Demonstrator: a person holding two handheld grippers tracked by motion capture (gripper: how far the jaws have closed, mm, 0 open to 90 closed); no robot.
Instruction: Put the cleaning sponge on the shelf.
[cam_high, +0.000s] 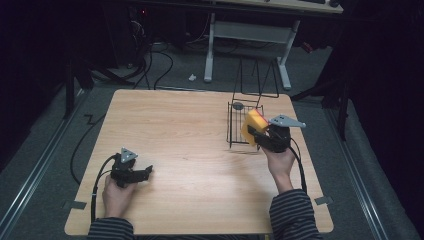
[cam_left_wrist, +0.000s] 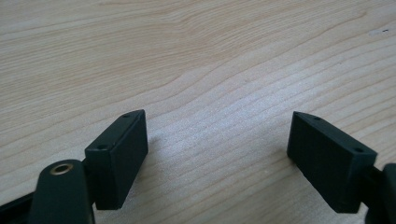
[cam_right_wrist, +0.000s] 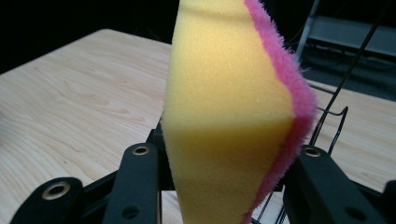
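In the high view, the right gripper (cam_high: 256, 131) is at the right of the frame, a little above the middle, held by the person's right hand (cam_high: 280, 161). Its two black jaws are clamped on a yellow foam sponge with a pink scrubbing layer (cam_high: 252, 123). The sponge is raised above the light wooden table (cam_high: 190, 145) and it overlaps the near right part of a black wire rack (cam_high: 239, 127), which stands on the table in the upper right area. In the right gripper view, the sponge (cam_right_wrist: 229, 121) stands upright between the jaws, with the yellow foam turned to the camera and the pink layer along its right edge. Thin wires of the rack (cam_right_wrist: 334, 114) appear behind it at the right.

The left gripper (cam_high: 148, 171) is in the lower left of the high view, low over the table, held by the left hand (cam_high: 118, 196). In the left gripper view its jaws stand wide apart, and between them is only the bare wood (cam_left_wrist: 210, 93).
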